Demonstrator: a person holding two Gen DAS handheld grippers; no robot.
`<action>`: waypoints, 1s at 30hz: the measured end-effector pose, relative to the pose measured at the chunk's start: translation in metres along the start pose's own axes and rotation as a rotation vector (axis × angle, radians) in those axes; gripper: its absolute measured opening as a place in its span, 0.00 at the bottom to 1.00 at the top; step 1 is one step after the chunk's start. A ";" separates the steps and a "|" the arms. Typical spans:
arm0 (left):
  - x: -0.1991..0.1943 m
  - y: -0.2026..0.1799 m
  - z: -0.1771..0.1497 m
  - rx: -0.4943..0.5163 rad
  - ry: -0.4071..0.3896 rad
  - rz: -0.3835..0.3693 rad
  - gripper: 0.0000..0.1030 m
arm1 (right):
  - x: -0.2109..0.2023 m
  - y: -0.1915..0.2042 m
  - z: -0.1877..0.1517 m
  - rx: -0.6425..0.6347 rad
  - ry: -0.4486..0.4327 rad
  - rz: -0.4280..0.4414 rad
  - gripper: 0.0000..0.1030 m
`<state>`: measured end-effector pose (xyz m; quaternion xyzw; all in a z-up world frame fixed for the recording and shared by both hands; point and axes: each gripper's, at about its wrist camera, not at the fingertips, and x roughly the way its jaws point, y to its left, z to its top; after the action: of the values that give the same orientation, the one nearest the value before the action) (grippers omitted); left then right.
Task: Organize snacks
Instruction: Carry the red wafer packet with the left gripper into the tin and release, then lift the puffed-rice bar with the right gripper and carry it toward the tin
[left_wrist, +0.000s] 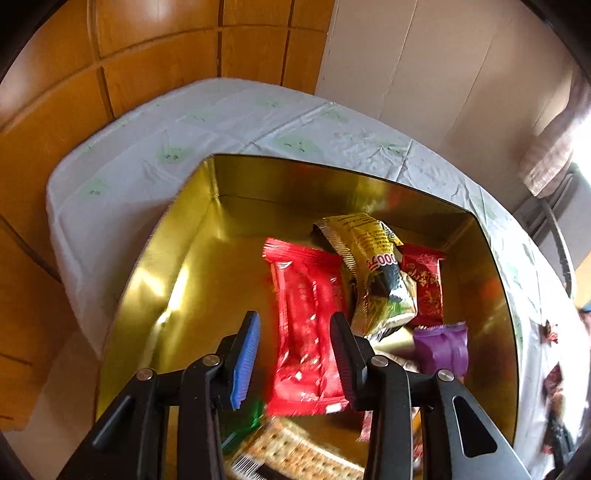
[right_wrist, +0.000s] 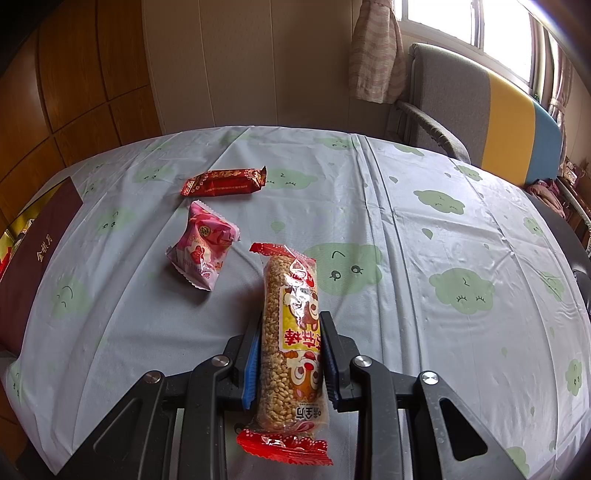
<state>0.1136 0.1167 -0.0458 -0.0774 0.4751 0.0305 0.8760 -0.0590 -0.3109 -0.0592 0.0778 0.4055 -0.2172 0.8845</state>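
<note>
Left wrist view: left gripper (left_wrist: 295, 354) hangs over the gold tin (left_wrist: 155, 280), jaws part open. Red packet (left_wrist: 306, 332) sits in the gap between them; blurred, with a gap on the blue-pad side, so I can't tell if the pads bear on it or it lies loose below. Tin already holds a yellow-green pouch (left_wrist: 376, 273), a dark red sweet (left_wrist: 424, 284), a purple candy (left_wrist: 443, 347) and a cracker pack (left_wrist: 295, 454) at the near edge. Pile sits to the right and near side; far left corner is bare. Looks like the drop-off stage for this hand.

Right wrist view: right gripper (right_wrist: 290, 354) is clamped narrow on a puffed-grain bar (right_wrist: 291, 343), gripped mid-length so both crimped ends stick out free, bar running along the fingers. It is over the tablecloth (right_wrist: 424, 229), not the tin, probably waiting its turn. Pink wrapped pastry (right_wrist: 205, 251) and red foil bar (right_wrist: 225, 182) lie ahead-left on the cloth, near each other, unsorted. Maroon box side (right_wrist: 33, 258) shows at the left edge.
</note>
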 end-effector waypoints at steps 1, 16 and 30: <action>-0.001 -0.001 -0.001 0.008 -0.010 0.009 0.40 | 0.000 0.000 0.000 0.001 0.000 0.000 0.28; -0.055 -0.025 -0.034 0.122 -0.148 0.007 0.48 | -0.001 0.001 0.000 0.004 -0.004 -0.003 0.28; -0.070 -0.041 -0.049 0.167 -0.166 0.006 0.50 | -0.001 0.000 0.000 0.010 -0.005 -0.001 0.28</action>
<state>0.0397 0.0697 -0.0094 -0.0001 0.4020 0.0000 0.9156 -0.0600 -0.3108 -0.0582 0.0814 0.4023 -0.2199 0.8850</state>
